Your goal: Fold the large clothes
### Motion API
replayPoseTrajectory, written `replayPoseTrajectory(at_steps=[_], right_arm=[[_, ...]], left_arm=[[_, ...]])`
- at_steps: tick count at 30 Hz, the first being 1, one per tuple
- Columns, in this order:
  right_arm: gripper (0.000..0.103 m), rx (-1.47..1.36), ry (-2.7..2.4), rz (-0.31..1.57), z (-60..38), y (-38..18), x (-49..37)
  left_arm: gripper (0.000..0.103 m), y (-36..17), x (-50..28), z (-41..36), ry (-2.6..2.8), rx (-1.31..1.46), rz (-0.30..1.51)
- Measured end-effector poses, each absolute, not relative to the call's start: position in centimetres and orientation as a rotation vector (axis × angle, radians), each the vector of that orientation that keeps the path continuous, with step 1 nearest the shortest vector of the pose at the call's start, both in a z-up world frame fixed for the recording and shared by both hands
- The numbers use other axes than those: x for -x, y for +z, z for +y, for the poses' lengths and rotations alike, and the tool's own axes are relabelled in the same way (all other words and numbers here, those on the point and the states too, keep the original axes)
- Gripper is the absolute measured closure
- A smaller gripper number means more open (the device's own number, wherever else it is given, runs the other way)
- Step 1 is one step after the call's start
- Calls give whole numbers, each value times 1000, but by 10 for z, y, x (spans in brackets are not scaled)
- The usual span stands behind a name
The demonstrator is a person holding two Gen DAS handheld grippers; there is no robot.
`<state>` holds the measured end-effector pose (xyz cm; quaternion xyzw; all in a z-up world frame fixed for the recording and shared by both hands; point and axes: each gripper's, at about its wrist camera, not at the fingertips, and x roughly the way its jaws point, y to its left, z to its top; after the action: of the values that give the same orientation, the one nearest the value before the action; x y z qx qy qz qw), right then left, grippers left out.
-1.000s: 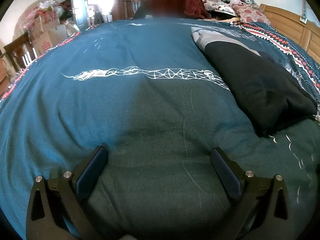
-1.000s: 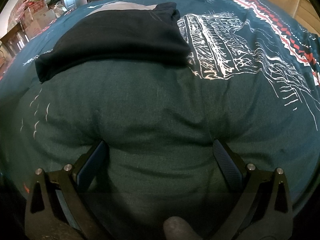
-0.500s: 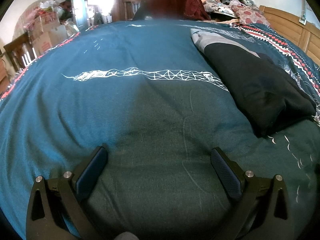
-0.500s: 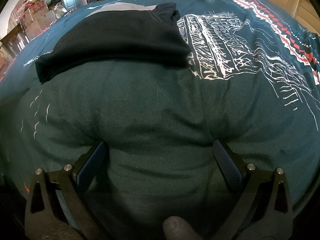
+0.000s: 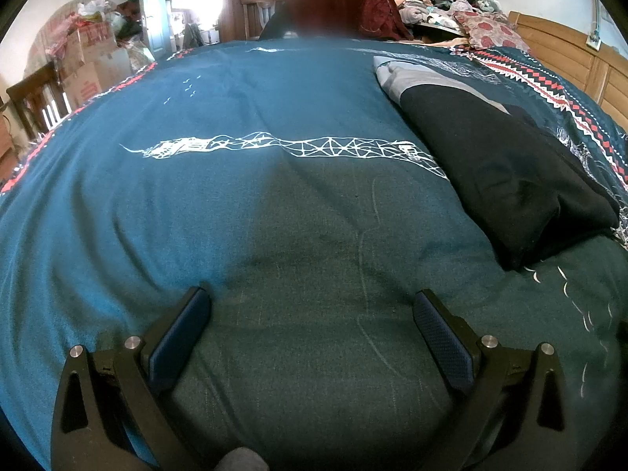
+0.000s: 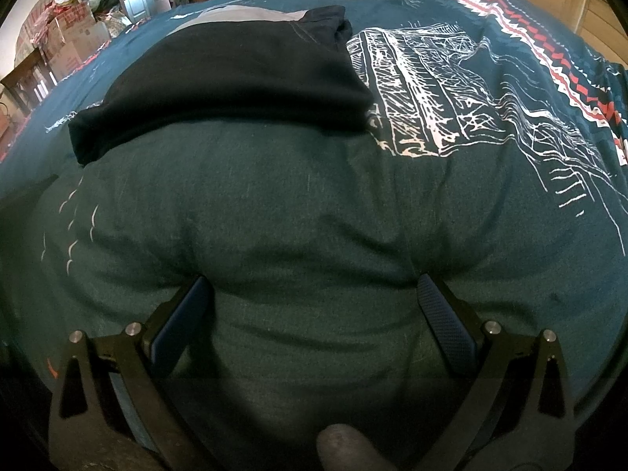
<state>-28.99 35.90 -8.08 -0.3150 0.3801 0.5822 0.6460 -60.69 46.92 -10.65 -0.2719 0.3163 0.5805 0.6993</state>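
Nearest the lens, the left hand-held gripper (image 5: 312, 316) is standing with its fingers spread wide, gripping nothing, its pads pressing into the teal bedspread (image 5: 219, 125). The right hand-held gripper (image 6: 314, 302) is doing the same, fingers wide apart and empty, its tips sinking into a soft swell of the quilt.

A little farther on, the black garment (image 6: 235, 66) is lying on the bed as a compact, layered block with a grey panel at its far end. In the left wrist view the same black garment (image 5: 506, 165) is sitting off to the right, well apart from the left fingers.

Judging by its tidy, stacked shape, this piece is looking folded or very nearly so, and what is left is probably only squaring it up or moving on to another piece; no unfolded garment is showing within reach.

As for room, the bed is offering a broad open stretch to the left of the garment. Farther back, the wooden headboard (image 5: 565, 51) is bounding the right side, and a clothes pile (image 5: 424, 8) and cardboard boxes (image 5: 94, 66) are crowding the far end.
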Motion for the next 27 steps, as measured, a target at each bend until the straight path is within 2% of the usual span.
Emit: replayPoseTrajectory(at_steps=[6, 11, 15, 18, 20, 23, 27], right_arm=[[0, 681, 1337, 904, 359, -71, 286], [0, 606, 1347, 892, 356, -30, 287], [0, 564, 1339, 716, 346, 48, 311], [0, 472, 1304, 498, 320, 123, 336], [0, 422, 1258, 417, 306, 151, 350], [0, 484, 1312, 550, 319, 151, 358], [0, 522, 1304, 583, 328, 149, 371]], left_arm=[[0, -90, 608, 465, 1254, 595, 689], [0, -39, 607, 442, 1243, 523, 620], [0, 32, 603, 410, 1256, 454, 512], [0, 80, 606, 384, 1264, 400, 413], [0, 112, 605, 368, 1281, 352, 355], [0, 149, 597, 346, 1307, 278, 311], [0, 177, 588, 330, 1312, 251, 320]])
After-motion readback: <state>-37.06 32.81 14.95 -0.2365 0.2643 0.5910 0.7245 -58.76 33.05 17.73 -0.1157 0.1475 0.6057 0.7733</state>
